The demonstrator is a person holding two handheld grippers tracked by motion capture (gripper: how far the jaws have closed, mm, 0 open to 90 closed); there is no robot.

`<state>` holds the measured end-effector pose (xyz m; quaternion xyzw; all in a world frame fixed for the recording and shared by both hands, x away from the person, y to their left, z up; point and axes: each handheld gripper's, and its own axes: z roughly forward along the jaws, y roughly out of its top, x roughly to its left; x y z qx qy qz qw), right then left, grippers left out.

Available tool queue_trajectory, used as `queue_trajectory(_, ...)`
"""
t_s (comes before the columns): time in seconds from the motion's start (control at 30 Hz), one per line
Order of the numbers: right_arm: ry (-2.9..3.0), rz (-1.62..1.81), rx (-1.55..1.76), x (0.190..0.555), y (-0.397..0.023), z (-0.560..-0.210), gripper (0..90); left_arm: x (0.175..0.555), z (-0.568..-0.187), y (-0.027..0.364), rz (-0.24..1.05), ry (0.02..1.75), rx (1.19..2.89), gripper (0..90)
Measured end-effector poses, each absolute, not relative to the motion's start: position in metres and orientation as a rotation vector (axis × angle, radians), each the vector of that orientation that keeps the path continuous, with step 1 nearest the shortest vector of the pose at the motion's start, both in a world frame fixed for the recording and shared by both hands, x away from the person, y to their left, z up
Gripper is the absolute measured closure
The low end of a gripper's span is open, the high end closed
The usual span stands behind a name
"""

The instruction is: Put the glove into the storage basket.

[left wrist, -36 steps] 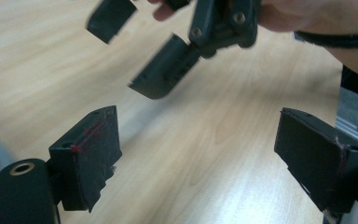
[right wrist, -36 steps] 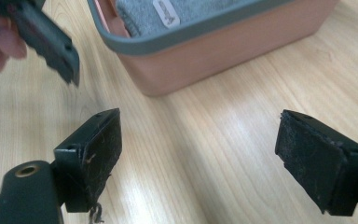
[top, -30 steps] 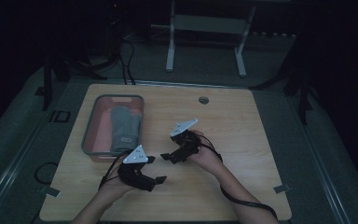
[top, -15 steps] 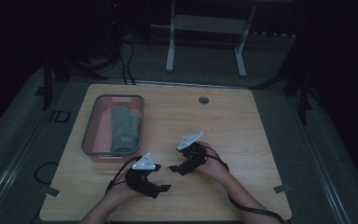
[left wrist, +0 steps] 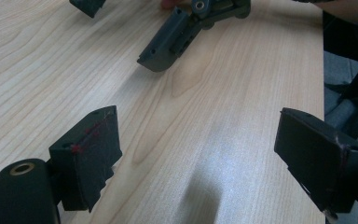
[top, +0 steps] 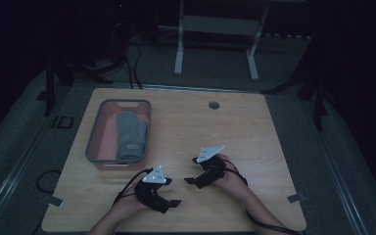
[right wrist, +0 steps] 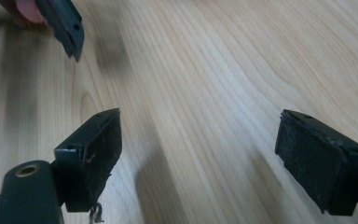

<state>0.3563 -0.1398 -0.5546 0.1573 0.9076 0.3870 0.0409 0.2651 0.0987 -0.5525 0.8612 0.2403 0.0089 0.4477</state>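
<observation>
My left gripper (top: pixel 174 201) is low over the wooden table (top: pixel 254 132) near its front edge, jaws wide apart with only bare wood between them (left wrist: pixel 205 158). My right gripper (top: pixel 189 180) sits just beyond it and to the right, pointing left, also open and holding nothing (right wrist: pixel 200 158). The two sets of tips are close together but apart. The left gripper view has one of the right gripper's fingers (left wrist: pixel 168 42) ahead at the top. In the right gripper view, one of the left gripper's fingers (right wrist: pixel 65 23) pokes in at the top left.
A grey-rimmed tray (top: pixel 94 142) stands at the table's left, with a folded grey cloth item (top: pixel 131 134) lying inside. A round cable hole (top: pixel 214 105) is near the far edge. Cables trail from both grippers toward the front edge.
Both hands have drawn back toward the table's front edge and sunk lower, the right one farther. Both pairs of jaws stay wide apart.
</observation>
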Motion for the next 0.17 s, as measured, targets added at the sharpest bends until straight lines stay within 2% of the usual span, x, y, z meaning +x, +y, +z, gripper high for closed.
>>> queue_trajectory(0.17,2.768,1.183,0.485,0.3552,-0.1432,-0.5563,14.7,0.2656,-0.5532,0.1004,0.011,0.6,2.114,14.8)
